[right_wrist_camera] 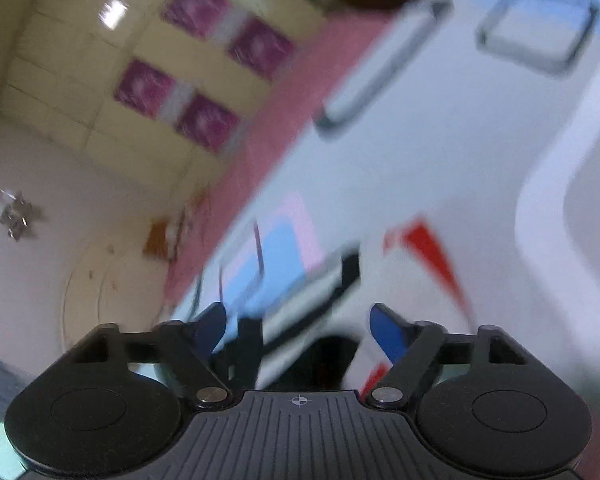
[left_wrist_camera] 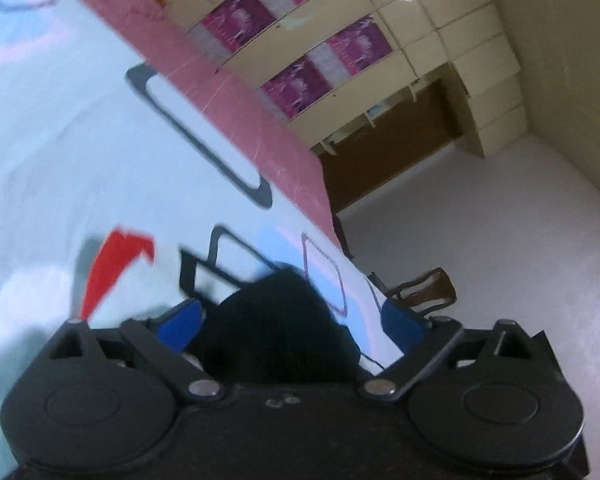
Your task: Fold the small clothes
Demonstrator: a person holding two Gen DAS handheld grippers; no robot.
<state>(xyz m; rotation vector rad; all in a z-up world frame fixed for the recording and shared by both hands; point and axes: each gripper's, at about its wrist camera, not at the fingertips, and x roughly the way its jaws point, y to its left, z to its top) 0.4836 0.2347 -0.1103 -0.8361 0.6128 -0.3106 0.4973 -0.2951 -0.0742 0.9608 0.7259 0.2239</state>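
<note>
A small garment, white with a red patch (left_wrist_camera: 112, 268) and black trim, lies on the patterned bed sheet (left_wrist_camera: 60, 140). A dark bunched part of the cloth (left_wrist_camera: 276, 320) sits between the blue fingertips (left_wrist_camera: 182, 324) of my left gripper (left_wrist_camera: 292, 320), whose jaws stand wide apart. In the blurred right wrist view the same garment (right_wrist_camera: 432, 256) with its black-edged band (right_wrist_camera: 320, 292) lies just ahead of my right gripper (right_wrist_camera: 300, 328). Its blue fingers (right_wrist_camera: 388, 332) are spread, with cloth between them. Both views are tilted.
The bed has a pink side (left_wrist_camera: 236, 116). Beyond it stand a cream wardrobe with purple panels (left_wrist_camera: 300, 48), a wooden chair (left_wrist_camera: 424, 292) and pale floor (left_wrist_camera: 480, 240). The right wrist view shows the same wardrobe (right_wrist_camera: 200, 64) and a ceiling lamp (right_wrist_camera: 14, 216).
</note>
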